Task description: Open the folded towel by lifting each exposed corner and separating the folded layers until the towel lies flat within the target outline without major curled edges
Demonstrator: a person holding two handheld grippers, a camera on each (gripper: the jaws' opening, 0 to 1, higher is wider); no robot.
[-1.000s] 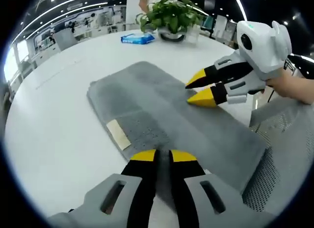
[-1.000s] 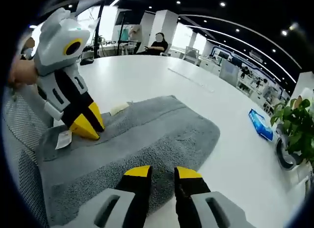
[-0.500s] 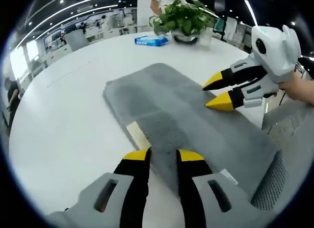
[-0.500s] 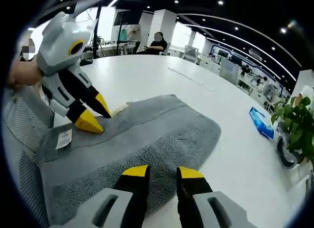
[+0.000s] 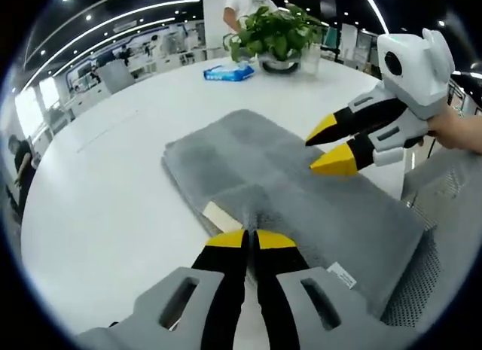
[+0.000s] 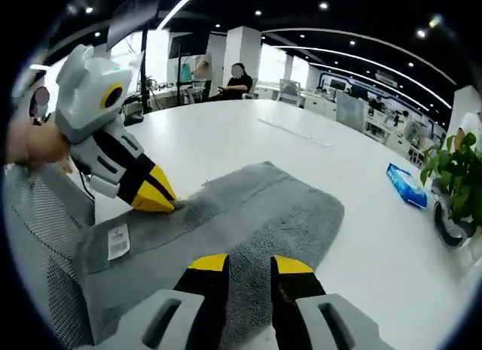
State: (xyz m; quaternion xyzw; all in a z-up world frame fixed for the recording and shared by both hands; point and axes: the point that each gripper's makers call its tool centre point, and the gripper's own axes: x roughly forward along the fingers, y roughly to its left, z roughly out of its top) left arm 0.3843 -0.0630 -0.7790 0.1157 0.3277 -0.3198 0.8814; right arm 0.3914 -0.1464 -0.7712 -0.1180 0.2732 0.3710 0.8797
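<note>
A grey folded towel [image 5: 294, 188] lies on the white round table [image 5: 105, 184]. My left gripper [image 5: 251, 239] is shut on the towel's near edge, beside a beige label patch [image 5: 223, 215], and the cloth bunches up at its tips. My right gripper [image 5: 327, 145] comes in from the right, open, its yellow tips just over the towel's middle. In the right gripper view, my right gripper [image 6: 250, 264] stands open above the towel [image 6: 256, 218]. There the left gripper [image 6: 161, 198] pinches the far edge. A white care tag [image 6: 118, 241] lies on a corner.
A potted plant [image 5: 279, 34] and a blue tissue pack [image 5: 228, 72] sit at the table's far side. A grey mesh chair [image 5: 444, 237] stands close against the towel's end. People are in the office behind. Bare table [image 6: 361, 184] surrounds the towel.
My left gripper, open half a second ago, has shut on the towel's near edge and gathered the cloth. The right gripper stays open, hovering over the towel.
</note>
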